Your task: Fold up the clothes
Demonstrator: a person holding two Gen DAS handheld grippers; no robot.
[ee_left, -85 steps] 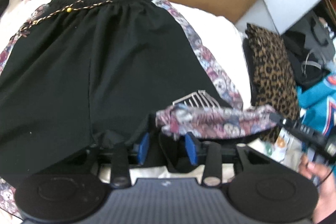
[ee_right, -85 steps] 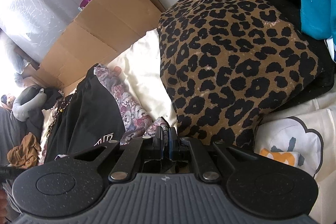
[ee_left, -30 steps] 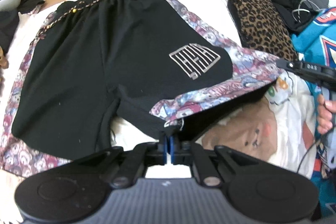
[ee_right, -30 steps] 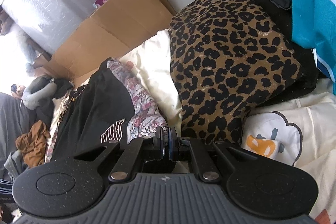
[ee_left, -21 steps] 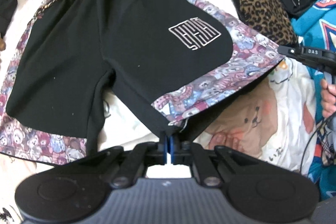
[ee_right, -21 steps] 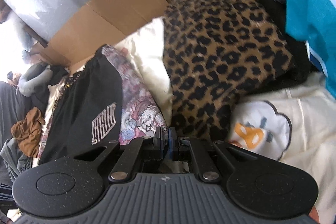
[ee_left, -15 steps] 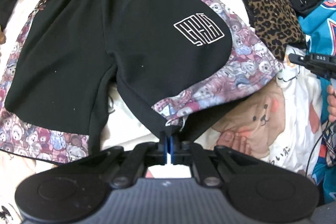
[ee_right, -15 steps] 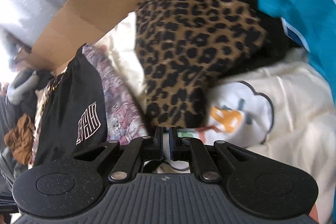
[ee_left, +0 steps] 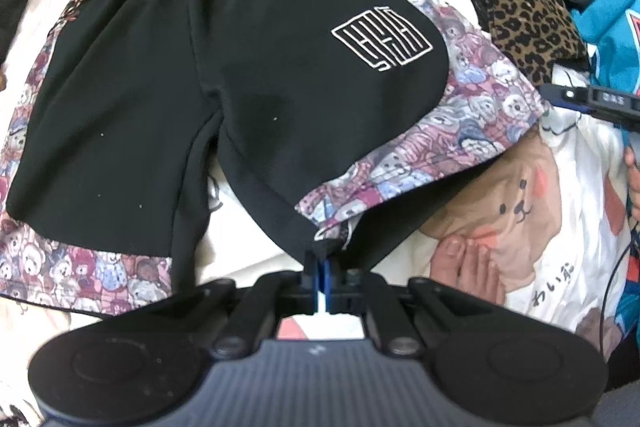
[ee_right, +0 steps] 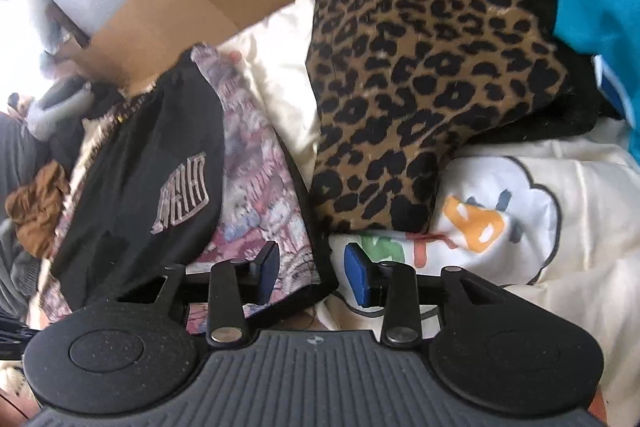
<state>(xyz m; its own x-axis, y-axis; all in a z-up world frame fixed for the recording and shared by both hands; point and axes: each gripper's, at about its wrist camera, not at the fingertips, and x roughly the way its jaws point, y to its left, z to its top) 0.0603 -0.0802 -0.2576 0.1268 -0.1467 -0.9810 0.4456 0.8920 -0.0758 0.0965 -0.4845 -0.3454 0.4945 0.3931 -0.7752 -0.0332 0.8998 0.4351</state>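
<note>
Pinching hem of shorts [ee_left: 224,75], left gripper [ee_left: 320,277] clamped; right gripper [ee_right: 310,267] spread, empty; one-corner pull risks skewing leg.

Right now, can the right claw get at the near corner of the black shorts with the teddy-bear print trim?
Probably yes. The right claw is open, and the black shorts with teddy-bear print trim have their hem corner lying between its fingers with nothing over it.

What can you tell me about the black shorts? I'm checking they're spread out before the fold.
The black shorts lie front-up, mostly flat on a cream printed bedsheet. Soft knit-looking fabric, teddy-bear print side panels and hems, a white outlined square logo, and a braided drawcord at the waistband. The left gripper is shut on one leg's hem, lifting it slightly. The right gripper is open at that leg's outer corner.
</note>
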